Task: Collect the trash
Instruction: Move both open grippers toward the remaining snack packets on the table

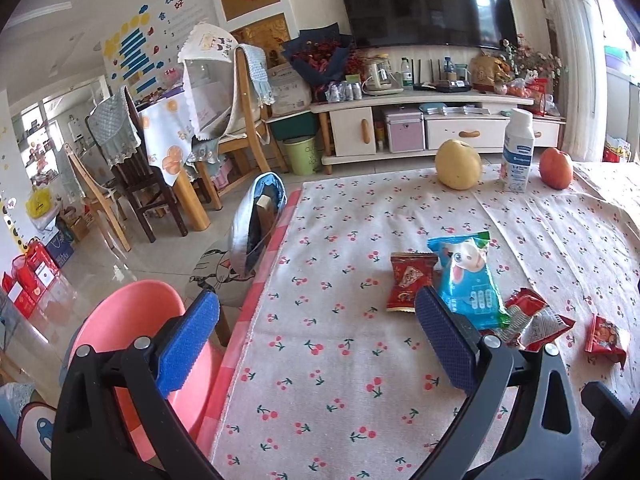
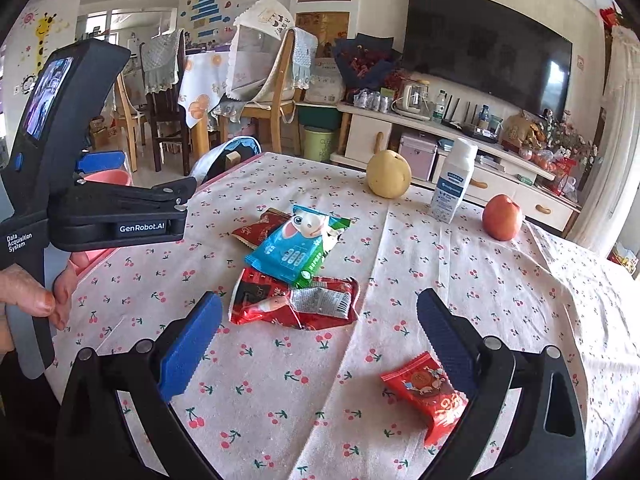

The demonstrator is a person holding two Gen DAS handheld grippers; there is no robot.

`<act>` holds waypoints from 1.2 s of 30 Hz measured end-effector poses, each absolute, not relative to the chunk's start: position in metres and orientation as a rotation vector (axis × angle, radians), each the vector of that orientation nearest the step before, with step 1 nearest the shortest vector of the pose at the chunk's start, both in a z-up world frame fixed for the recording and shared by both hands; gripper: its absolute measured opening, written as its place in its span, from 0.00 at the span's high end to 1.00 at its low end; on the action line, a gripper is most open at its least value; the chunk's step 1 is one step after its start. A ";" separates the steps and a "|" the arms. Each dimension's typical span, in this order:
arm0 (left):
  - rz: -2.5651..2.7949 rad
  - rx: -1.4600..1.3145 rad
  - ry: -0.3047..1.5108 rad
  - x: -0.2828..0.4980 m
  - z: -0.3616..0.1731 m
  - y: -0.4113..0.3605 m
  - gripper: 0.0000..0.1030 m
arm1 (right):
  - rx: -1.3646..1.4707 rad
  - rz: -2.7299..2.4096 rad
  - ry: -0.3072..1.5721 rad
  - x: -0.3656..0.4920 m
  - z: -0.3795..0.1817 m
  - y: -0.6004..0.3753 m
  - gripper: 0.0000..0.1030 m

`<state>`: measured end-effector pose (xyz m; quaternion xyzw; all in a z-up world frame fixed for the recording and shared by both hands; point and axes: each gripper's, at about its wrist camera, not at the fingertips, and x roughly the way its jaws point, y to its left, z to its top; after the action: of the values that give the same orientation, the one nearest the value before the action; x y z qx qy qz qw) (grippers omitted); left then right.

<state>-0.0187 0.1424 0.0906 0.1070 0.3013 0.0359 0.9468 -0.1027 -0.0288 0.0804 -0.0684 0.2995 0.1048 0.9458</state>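
Several snack wrappers lie on the cherry-print tablecloth. A blue wrapper with a cartoon animal rests over a red wrapper. A crumpled red and silver wrapper lies nearer, and a small red packet sits apart to the right. My left gripper is open above the cloth, left of the pile. My right gripper is open too, with the crumpled wrapper just ahead and the small red packet by its right finger.
A yellow pear, a white bottle and a red apple stand at the table's far side. A pink bin sits below the left table edge. A hand holds the left gripper's handle. Chairs and a TV cabinet stand behind.
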 end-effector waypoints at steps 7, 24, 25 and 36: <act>-0.045 0.210 0.622 -0.025 0.087 0.121 0.04 | -0.080 0.181 0.616 -0.111 0.080 -0.068 0.06; -0.352 0.136 0.780 -0.023 0.057 0.080 0.04 | 0.104 0.155 0.789 -0.095 0.047 -0.143 0.06; -0.366 0.133 0.793 -0.022 0.054 0.079 0.04 | 0.099 0.171 0.801 -0.094 0.044 -0.141 0.06; -0.457 -0.091 0.937 -0.008 0.029 0.077 0.04 | -0.026 0.190 0.858 -0.087 0.030 -0.132 0.06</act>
<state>-0.0080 0.0771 0.0292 -0.0432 0.4473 -0.2181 0.8663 -0.0867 -0.1323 0.0298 -0.0123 0.4151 0.0920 0.9050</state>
